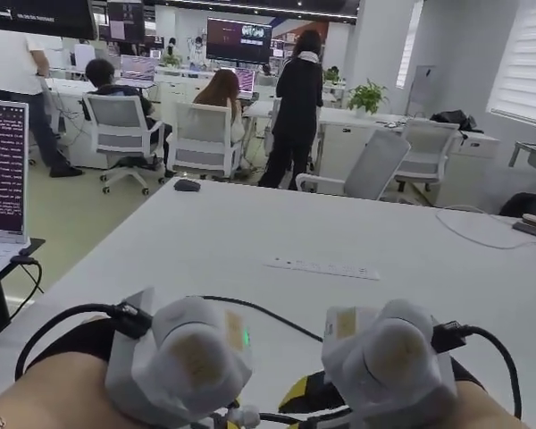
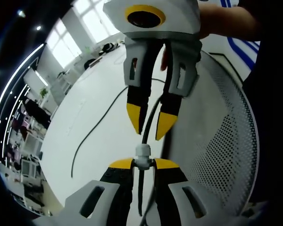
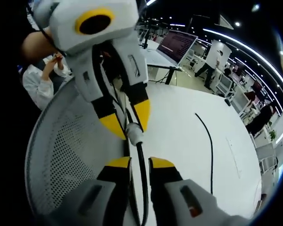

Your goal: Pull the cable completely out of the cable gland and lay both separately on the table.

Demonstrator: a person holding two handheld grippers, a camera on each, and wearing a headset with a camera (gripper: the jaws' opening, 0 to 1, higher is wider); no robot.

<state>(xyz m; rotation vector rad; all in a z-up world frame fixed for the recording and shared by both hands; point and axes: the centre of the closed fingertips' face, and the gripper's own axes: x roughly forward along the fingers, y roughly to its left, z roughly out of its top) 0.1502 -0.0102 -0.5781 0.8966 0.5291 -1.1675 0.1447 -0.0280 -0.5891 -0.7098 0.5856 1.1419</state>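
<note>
Left fingers tight on cable gland, right fingers perhaps loose about its cable, long axis straight between them

Head view looks forward across the table, toward 12 o'clock; the two gripper views face each other closely, apparently sharing the cable gland

Bright even daylight from window at upper right, table nearly shadowless, head view's bottom edge soft; both gripper views bow hard toward edges, ceiling lights streaked.
</note>
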